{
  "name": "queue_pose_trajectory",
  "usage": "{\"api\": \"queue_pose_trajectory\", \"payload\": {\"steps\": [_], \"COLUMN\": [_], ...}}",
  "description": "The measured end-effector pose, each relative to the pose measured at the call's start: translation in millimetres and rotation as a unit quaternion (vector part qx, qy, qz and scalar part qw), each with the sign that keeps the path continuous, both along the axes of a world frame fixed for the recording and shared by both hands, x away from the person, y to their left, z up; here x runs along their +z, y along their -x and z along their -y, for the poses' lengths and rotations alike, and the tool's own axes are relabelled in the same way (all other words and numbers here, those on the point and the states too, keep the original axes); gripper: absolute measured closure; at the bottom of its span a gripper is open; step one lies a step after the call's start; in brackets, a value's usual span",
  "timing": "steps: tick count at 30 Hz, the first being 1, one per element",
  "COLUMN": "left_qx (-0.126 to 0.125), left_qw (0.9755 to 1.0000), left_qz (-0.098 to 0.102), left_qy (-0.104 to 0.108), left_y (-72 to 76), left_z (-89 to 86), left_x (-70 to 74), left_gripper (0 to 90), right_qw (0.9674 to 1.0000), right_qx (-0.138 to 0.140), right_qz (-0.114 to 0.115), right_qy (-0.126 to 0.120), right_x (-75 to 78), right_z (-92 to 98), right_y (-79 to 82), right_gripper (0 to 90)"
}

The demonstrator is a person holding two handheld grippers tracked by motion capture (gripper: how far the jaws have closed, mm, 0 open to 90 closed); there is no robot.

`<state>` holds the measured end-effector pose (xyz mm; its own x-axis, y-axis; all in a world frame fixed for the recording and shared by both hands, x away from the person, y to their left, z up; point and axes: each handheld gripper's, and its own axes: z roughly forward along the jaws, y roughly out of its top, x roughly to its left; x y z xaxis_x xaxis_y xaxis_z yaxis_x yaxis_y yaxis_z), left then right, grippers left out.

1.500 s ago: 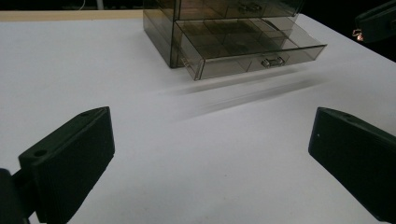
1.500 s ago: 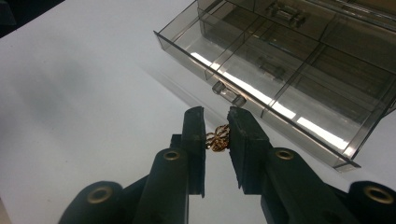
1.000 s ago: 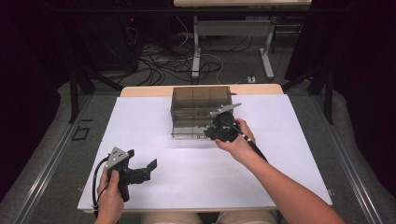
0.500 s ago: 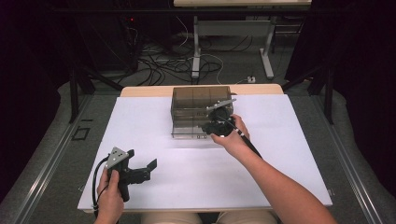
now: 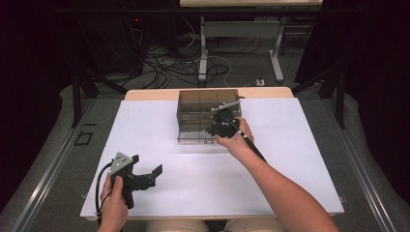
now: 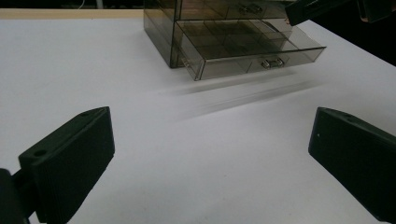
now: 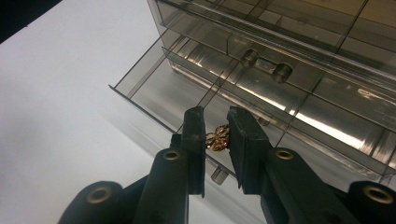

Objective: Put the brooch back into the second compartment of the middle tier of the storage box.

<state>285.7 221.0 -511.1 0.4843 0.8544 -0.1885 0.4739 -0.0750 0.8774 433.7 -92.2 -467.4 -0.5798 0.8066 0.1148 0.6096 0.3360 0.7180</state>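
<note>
High view: right tool (image 5: 218, 126) over the clear drawer box's (image 5: 193, 104) pulled-out lower drawer, left tool (image 5: 145, 176) idle, spread, on bare white surface (image 5: 300, 159). Left gripper view: lower drawer (image 6: 247, 49) open, compartments seemingly empty, roomy. Right gripper view: clamped on small gold trinket (image 7: 218, 138) above drawer's front edge; release probably remaining.

No readable text, label, brand, number or sign appeared anywhere in the three views.
</note>
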Motion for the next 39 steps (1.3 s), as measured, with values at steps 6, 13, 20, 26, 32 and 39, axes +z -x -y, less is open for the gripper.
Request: {"api": "queue_pose_trajectory", "payload": {"steps": [6,13,20,26,32,39], "left_qx": [0.000,-0.001,-0.002,-0.002,-0.003,-0.003], "left_qw": [1.0000,1.0000,1.0000,1.0000,1.0000,1.0000], "left_qz": [-0.002,-0.003,-0.004,-0.003,-0.004,-0.005], "left_qy": [0.002,0.003,0.003,0.002,0.002,0.003], "left_y": [0.1,0.0,0.0,-0.1,-0.1,0.0], "left_z": [-0.3,-0.1,0.1,0.1,0.4,0.1], "left_x": [-0.2,-0.5,-0.5,-0.4,-0.4,-0.5], "left_gripper": [0.5,0.6,0.6,0.6,0.6,0.6], "right_qw": [0.9998,0.9994,0.9991,0.9989,0.9987,0.9985], "right_qx": [-0.014,-0.031,-0.037,-0.040,-0.043,-0.045], "right_qz": [-0.010,-0.015,-0.019,-0.021,-0.024,-0.029], "right_qy": [0.002,0.001,0.002,0.007,0.011,0.012], "right_x": [-6.5,-12.0,-15.8,-19.6,-23.0,-27.2], "right_z": [-2.3,-0.2,-1.0,-2.4,-4.5,-6.7], "right_y": [-6.4,-14.2,-17.1,-19.8,-22.4,-24.5], "right_gripper": [76.5,76.5,76.5,76.5,76.5,76.4]}}
